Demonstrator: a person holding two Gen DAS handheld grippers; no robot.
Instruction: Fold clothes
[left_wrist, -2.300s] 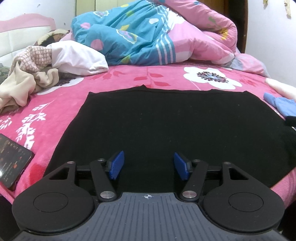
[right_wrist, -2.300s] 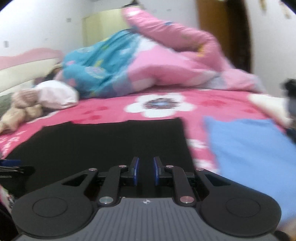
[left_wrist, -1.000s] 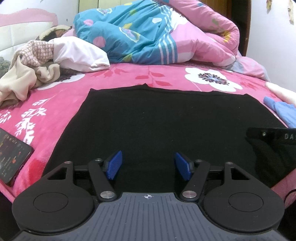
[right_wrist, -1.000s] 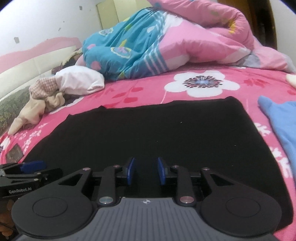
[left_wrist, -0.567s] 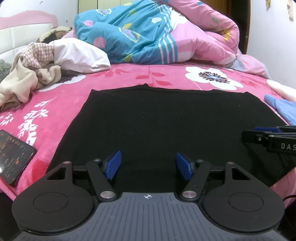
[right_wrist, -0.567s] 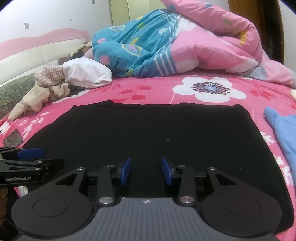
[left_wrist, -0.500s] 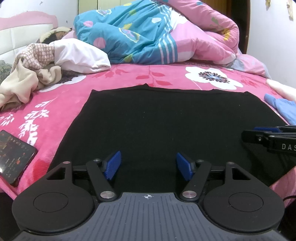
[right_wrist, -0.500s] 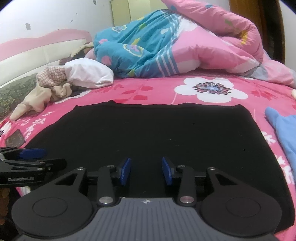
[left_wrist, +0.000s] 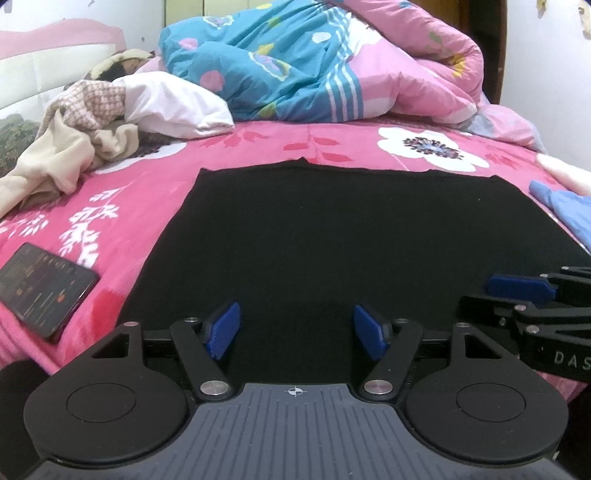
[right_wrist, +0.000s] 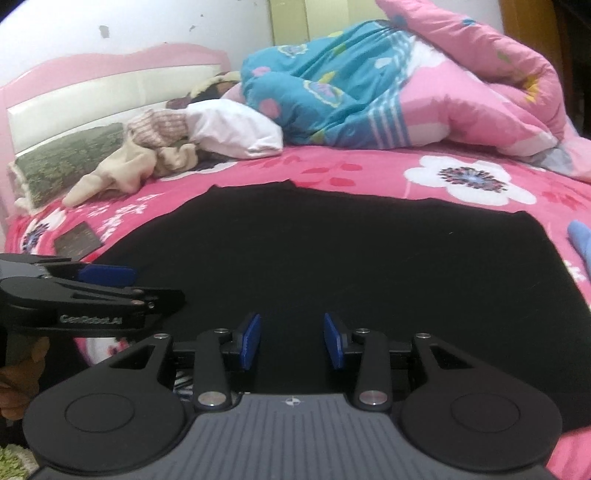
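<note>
Both tongs, left tongs (left_wrist: 295, 332) and right tongs (right_wrist: 291, 341), are hanging spread and empty over the black garment (left_wrist: 351, 236); I'm lining up to pinch its near hem, I'd say.

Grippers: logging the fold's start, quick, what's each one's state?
Left gripper: open, empty, over the black garment.
Right gripper: open, empty; its jaws have just been opening.
</note>
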